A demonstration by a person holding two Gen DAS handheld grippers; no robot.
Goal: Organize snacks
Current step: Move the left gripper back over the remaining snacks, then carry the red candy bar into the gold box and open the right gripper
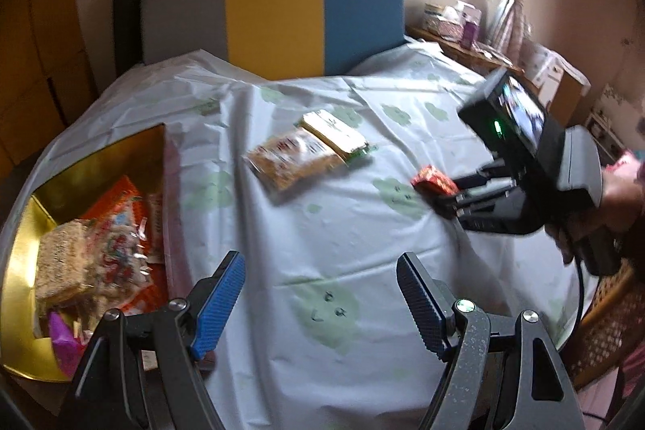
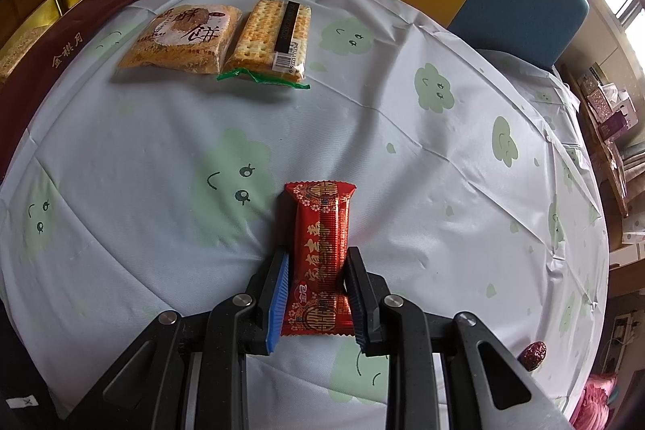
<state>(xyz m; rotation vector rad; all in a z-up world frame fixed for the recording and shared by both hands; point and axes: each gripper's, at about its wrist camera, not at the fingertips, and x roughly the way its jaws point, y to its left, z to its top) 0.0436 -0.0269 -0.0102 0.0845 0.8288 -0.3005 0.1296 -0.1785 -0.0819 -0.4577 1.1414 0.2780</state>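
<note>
A red snack bar (image 2: 321,256) lies on the table, and my right gripper (image 2: 316,269) is shut on its sides; the same red snack bar (image 1: 433,180) shows at that gripper's tips in the left wrist view. Farther off lie an orange biscuit pack (image 2: 183,39) and a cracker pack (image 2: 268,41), side by side, touching; they appear as the biscuit pack (image 1: 290,164) and cracker pack (image 1: 334,133) mid-table. My left gripper (image 1: 320,303) hangs open over bare cloth, nothing between its fingers. Left of it stands a gold-lined box (image 1: 24,240) with several snacks inside.
The round table wears a white cloth with green clouds (image 2: 225,180). The box has a dark red outer wall (image 2: 60,51). A small red date (image 2: 534,352) lies near the table's right edge. A chair with grey, yellow and blue back (image 1: 274,19) stands behind the table. A hand (image 1: 616,196) holds the right gripper.
</note>
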